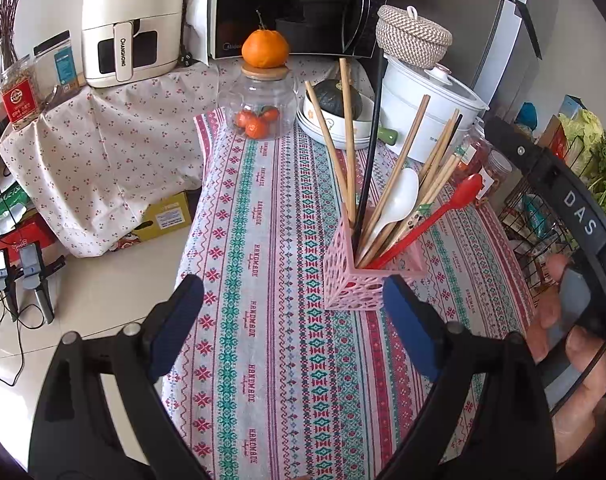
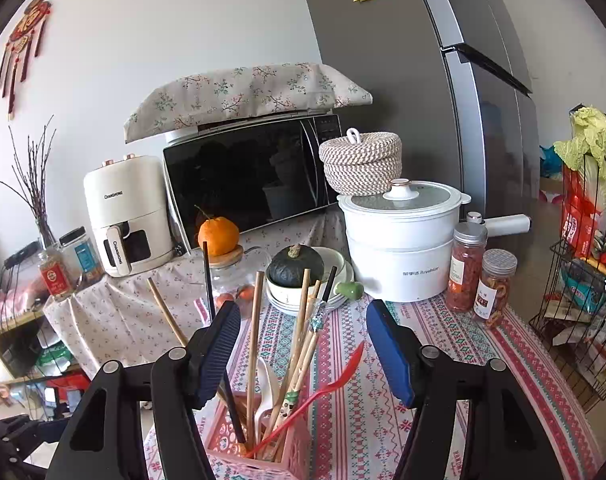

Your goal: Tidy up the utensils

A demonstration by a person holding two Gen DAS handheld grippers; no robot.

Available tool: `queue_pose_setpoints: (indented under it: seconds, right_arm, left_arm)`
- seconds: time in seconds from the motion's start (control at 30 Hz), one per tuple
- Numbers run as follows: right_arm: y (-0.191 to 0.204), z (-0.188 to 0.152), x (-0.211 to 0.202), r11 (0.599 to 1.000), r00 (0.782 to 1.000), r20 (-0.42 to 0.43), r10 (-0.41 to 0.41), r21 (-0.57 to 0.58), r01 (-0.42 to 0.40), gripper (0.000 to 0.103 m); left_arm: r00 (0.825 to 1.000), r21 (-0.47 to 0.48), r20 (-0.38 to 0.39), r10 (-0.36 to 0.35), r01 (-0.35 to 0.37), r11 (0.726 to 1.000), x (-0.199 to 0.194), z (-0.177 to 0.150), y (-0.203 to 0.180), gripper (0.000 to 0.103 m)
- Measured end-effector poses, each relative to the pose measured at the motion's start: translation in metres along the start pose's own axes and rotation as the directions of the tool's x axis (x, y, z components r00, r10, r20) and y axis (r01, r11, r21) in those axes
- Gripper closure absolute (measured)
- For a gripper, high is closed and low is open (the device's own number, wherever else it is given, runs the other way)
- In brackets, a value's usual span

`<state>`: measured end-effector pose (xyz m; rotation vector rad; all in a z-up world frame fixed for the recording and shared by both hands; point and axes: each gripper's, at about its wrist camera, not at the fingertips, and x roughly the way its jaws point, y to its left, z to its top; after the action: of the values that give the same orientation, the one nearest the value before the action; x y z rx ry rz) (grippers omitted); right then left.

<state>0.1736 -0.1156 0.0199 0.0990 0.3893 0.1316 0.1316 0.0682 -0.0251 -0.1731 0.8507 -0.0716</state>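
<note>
A pink lattice utensil holder (image 1: 353,280) stands on the patterned tablecloth (image 1: 271,240). It holds several wooden chopsticks (image 1: 345,128), black chopsticks (image 1: 373,144), a white spoon (image 1: 399,196) and a red spoon (image 1: 455,200). My left gripper (image 1: 293,300) is open and empty, just in front and left of the holder. My right gripper (image 2: 303,320) is open and empty above the holder (image 2: 255,452), with the chopsticks (image 2: 255,320) and red spoon (image 2: 343,372) rising between its fingers. The right gripper's body shows at the right edge of the left wrist view.
Behind the holder stand a glass jar (image 1: 259,108) topped by an orange (image 1: 265,48), bowls with a squash (image 1: 335,98), a white pot (image 1: 427,104), a microwave (image 2: 251,176) and an air fryer (image 2: 123,212). Spice jars (image 2: 467,264) and a wire rack (image 2: 583,300) are on the right.
</note>
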Motion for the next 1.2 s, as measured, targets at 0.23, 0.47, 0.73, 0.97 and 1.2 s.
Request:
queue_pose_setpoints:
  seconds: [0.23, 0.47, 0.73, 0.97, 1.2]
  right_arm:
    - [-0.022, 0.011, -0.025, 0.998, 0.997, -0.082, 0.015, 0.058, -0.010, 0.000]
    - [-0.048, 0.014, -0.050, 0.997, 0.986, -0.168, -0.007, 0.073, 0.019, 0.000]
    - [-0.053, 0.006, -0.088, 0.992, 0.968, -0.229, -0.107, -0.092, 0.088, 0.000]
    - [-0.053, 0.002, -0.125, 0.984, 0.967, -0.223, -0.120, -0.153, 0.087, 0.000]
    - [-0.056, 0.000, -0.134, 0.989, 0.963, -0.251, -0.093, -0.139, 0.059, 0.000]
  left_arm:
    - [0.997, 0.037, 0.017, 0.073, -0.073, 0.997, -0.011, -0.008, -0.014, 0.001]
    - [0.993, 0.033, 0.001, 0.114, -0.114, 0.993, -0.027, -0.018, -0.024, 0.001]
    - [0.986, 0.007, 0.086, 0.145, -0.146, 0.989, -0.067, -0.029, -0.040, 0.001]
    - [0.978, -0.003, 0.162, 0.133, -0.134, 0.991, -0.091, -0.036, -0.055, 0.001]
    - [0.973, 0.006, 0.198, 0.121, -0.125, 0.992, -0.096, -0.038, -0.069, 0.001]
